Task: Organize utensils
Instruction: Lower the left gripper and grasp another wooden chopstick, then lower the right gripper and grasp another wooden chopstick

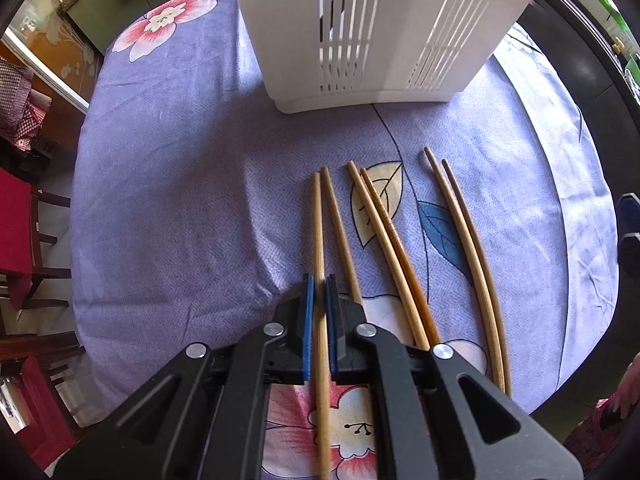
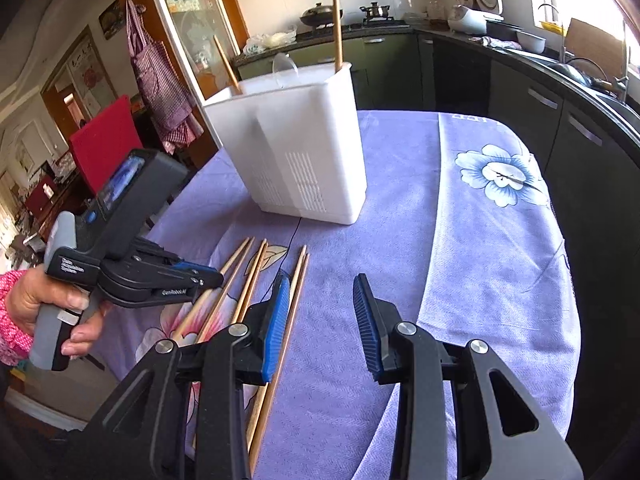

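Bamboo chopsticks lie in loose pairs on the purple tablecloth (image 1: 168,184), and the left gripper (image 1: 320,292) is clenched on the leftmost chopstick (image 1: 319,232), whose tip points to 12 o'clock at the white utensil holder (image 1: 372,40). Bare cloth stretches from 9 o'clock to the table's left edge. Beside the rightmost pair (image 2: 292,312), the right gripper (image 2: 322,308) hovers released, with free cloth toward 3 o'clock.
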Available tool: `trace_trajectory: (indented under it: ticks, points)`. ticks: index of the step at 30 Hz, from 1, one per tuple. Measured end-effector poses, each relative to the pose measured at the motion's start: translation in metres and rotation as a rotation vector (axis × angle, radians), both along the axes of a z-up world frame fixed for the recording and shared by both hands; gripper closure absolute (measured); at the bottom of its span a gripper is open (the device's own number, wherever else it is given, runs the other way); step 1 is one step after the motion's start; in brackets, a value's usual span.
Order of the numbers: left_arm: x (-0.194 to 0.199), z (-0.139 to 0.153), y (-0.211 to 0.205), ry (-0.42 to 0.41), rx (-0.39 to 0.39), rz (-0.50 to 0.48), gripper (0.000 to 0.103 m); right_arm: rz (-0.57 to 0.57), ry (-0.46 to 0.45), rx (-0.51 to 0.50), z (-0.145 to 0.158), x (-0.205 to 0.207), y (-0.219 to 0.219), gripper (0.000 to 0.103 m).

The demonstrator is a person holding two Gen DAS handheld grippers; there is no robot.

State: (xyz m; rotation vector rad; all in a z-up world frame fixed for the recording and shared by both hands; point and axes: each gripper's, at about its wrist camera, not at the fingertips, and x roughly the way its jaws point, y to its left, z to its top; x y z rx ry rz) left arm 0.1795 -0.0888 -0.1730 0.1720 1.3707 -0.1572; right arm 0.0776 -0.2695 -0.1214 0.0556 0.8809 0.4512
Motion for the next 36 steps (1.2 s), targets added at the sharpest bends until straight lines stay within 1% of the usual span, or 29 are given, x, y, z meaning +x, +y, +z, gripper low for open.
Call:
trace_trajectory:
  ticks: [4, 8, 10, 14, 21, 27, 33, 36]
  points:
    - [-0.004, 0.019, 0.009, -0.068, -0.013, 0.0, 0.097, 0.034, 0.1, -0.042, -0.026, 0.022, 0.02, 0.07]
    - [-0.01, 0.039, 0.018, -0.125, -0.025, 0.0, 0.097, 0.059, 0.151, -0.085, -0.043, 0.035, 0.039, 0.07]
    - [-0.015, 0.048, 0.023, -0.15, -0.038, -0.003, 0.097, 0.066, 0.147, -0.123, -0.047, 0.037, 0.048, 0.07]
    - [-0.021, 0.06, 0.029, -0.174, -0.067, -0.012, 0.097, 0.077, 0.143, -0.182, -0.054, 0.033, 0.064, 0.07]
    - [-0.026, 0.065, 0.036, -0.187, -0.097, -0.025, 0.097, 0.058, 0.139, -0.253, -0.062, 0.037, 0.072, 0.07]
    - [-0.026, 0.062, 0.042, -0.179, -0.109, -0.021, 0.097, 0.054, 0.145, -0.268, -0.067, 0.038, 0.073, 0.07]
    - [-0.026, 0.063, 0.044, -0.181, -0.118, -0.022, 0.097, 0.047, 0.148, -0.306, -0.07, 0.043, 0.078, 0.07]
    - [-0.026, 0.064, 0.046, -0.183, -0.12, -0.021, 0.097, 0.045, 0.151, -0.305, -0.071, 0.044, 0.077, 0.071]
